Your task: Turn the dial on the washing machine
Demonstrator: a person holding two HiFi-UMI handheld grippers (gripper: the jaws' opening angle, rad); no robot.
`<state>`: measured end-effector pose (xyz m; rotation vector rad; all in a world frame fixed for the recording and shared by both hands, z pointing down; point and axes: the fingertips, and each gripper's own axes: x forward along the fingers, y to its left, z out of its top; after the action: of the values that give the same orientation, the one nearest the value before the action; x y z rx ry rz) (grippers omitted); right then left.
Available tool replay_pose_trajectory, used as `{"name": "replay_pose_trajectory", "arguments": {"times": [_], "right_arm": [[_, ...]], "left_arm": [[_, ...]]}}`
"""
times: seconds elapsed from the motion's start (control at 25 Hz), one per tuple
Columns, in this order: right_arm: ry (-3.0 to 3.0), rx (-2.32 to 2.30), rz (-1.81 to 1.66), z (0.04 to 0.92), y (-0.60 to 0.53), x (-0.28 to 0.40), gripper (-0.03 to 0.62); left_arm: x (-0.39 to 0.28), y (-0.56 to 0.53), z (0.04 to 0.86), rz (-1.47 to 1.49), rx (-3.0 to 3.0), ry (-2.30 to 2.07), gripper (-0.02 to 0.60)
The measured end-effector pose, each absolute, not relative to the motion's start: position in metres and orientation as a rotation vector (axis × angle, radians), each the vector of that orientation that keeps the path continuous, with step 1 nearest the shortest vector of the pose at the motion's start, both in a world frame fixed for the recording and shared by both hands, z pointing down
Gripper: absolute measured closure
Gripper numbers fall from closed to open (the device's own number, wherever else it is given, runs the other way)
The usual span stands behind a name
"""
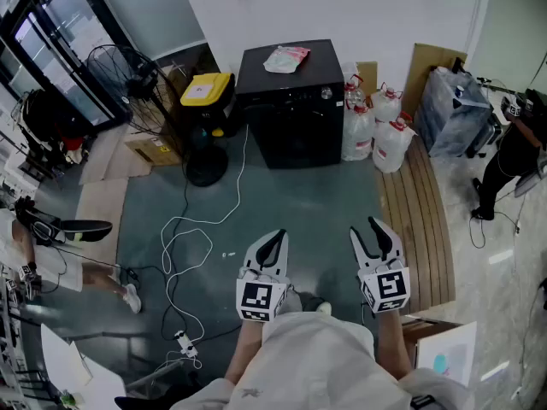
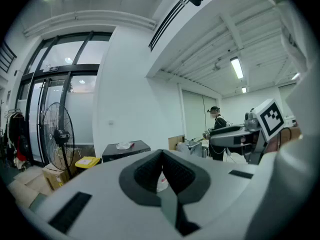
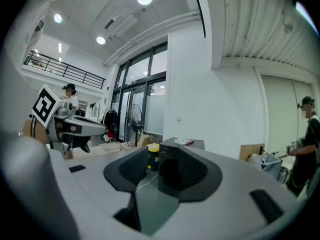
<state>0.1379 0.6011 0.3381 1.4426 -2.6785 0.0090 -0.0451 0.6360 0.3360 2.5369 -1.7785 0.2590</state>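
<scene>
Your left gripper [image 2: 161, 154] has its dark pads pressed together at the tips, pinching nothing. Your right gripper [image 3: 157, 156] stands slightly spread and is also empty. Both hover over the grey floor [image 1: 325, 195], well apart from the black box-shaped washing machine [image 1: 295, 122] against the white wall [image 1: 342, 7]. Its small silvery dial [image 1: 326, 94] sits towards the right of the top front strip, untouched. A pink-and-white packet [image 1: 286, 58] lies on the machine's top.

Just left of the machine stands a dark bin with a yellow lid [image 1: 206, 89]. The lid is down, so its contents are hidden. To the right, clear plastic jugs with red caps [image 1: 376, 131] cluster together; what fills them cannot be made out. Beyond them a grey-blue bag [image 1: 457, 101] sits by brown cardboard sheets [image 1: 427, 62].

Only the head view shows the white cable [image 1: 184, 229] looping over the floor. The right gripper view frames the machine between your jaws, while the left gripper view shows it off to the left — and a person in a dark cap [image 2: 218, 131] standing far right.
</scene>
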Motion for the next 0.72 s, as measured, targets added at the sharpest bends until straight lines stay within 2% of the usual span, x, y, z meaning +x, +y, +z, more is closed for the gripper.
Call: {"name": "replay_pose_trajectory", "arguments": {"times": [0.24, 0.44, 0.72], "right_arm": [[-2.716, 1.475, 0.031, 0.335, 0.6, 0.147, 0.41], [-2.714, 1.478, 0.039, 0.337, 0.589, 0.146, 0.378], [-2.693, 1.487, 0.043, 0.344, 0.554, 0.141, 0.379]], "left_arm": [[-0.033, 0.638, 0.335, 0.267, 2.534, -1.771, 0.568], [-0.033, 0.628, 0.34, 0.279, 2.532, -1.757, 0.568], [-0.034, 0.588, 0.347, 0.254, 2.548, -1.73, 0.568]]}}
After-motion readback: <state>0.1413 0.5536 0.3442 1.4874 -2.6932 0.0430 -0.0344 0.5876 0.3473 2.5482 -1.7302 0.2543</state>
